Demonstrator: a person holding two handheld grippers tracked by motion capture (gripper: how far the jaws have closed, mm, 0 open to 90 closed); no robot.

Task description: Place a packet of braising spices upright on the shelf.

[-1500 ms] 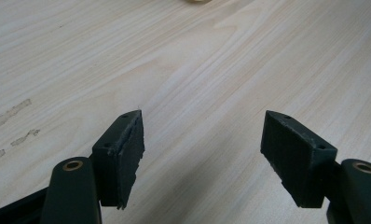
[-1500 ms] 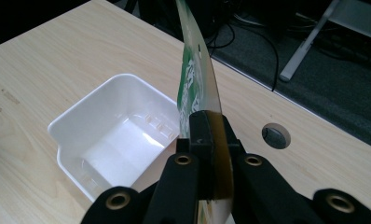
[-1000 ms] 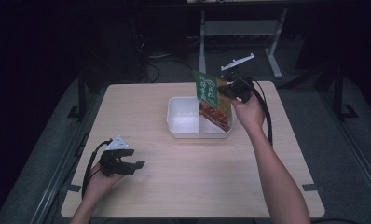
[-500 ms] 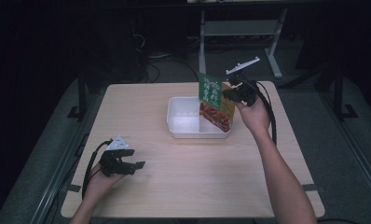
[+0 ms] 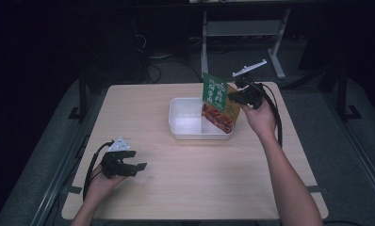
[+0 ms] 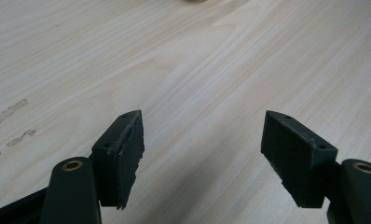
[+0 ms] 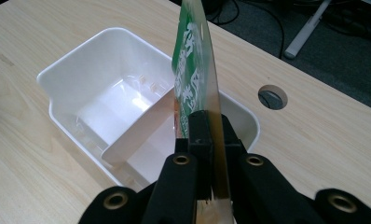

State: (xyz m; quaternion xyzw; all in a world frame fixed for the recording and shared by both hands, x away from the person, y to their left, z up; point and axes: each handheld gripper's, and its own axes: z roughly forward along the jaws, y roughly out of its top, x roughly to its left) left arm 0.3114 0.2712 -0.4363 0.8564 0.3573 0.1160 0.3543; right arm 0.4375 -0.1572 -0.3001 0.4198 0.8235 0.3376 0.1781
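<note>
A flat food pouch (image 5: 218,104) with a green top and a picture of red food hangs tilted over the right part of a white plastic bin (image 5: 183,128). My right gripper (image 5: 233,96) is shut on the pouch's right edge. In the right gripper view the pouch (image 7: 197,70) stands edge-on between the closed jaws of that gripper (image 7: 210,126), above the bin (image 7: 72,70), which has a divider inside. My left gripper (image 5: 138,166) rests open near the table's front left, jaws wide apart over bare wood (image 6: 202,140).
The wooden table (image 5: 143,108) has a round cable hole (image 7: 272,97) beyond the bin. Dark floor, cables and a white desk frame (image 5: 242,33) lie behind the table. A white bracket (image 5: 249,68) sits near its far right edge.
My right gripper has lifted the pouch slightly and shifted it a little to the right over the bin. The left gripper has stayed in place.
</note>
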